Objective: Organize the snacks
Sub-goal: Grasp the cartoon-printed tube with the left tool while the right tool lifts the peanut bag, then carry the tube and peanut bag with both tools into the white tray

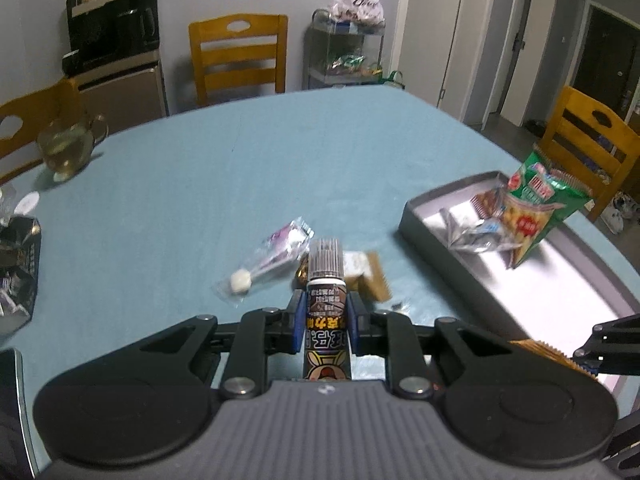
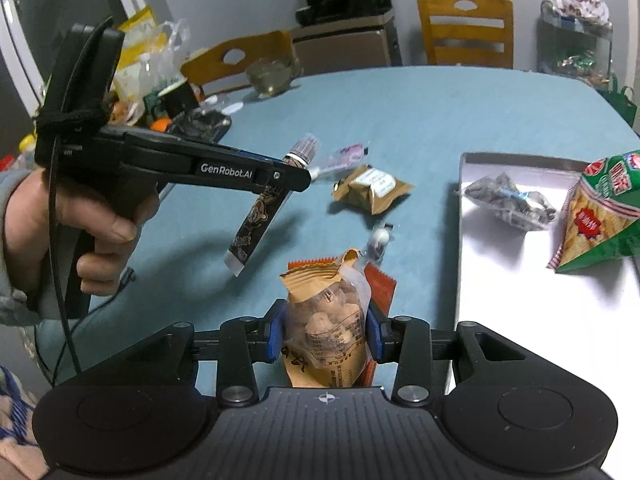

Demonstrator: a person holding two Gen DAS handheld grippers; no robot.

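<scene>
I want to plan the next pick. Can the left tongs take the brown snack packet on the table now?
Probably not yet. The left tongs are shut on a long dark snack stick, so they have no free grip. The brown snack packet itself lies uncovered on the table, just beyond them.

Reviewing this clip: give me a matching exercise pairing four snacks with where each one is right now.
Things:
1. dark stick pack
2. orange nut bag
3. green chip bag
4. gold-brown packet

Places:
A. in the tray
B. lying on the blue tablecloth
C. in the left gripper
D. in the right gripper

Pairs: 1-C, 2-D, 3-A, 4-B
</scene>
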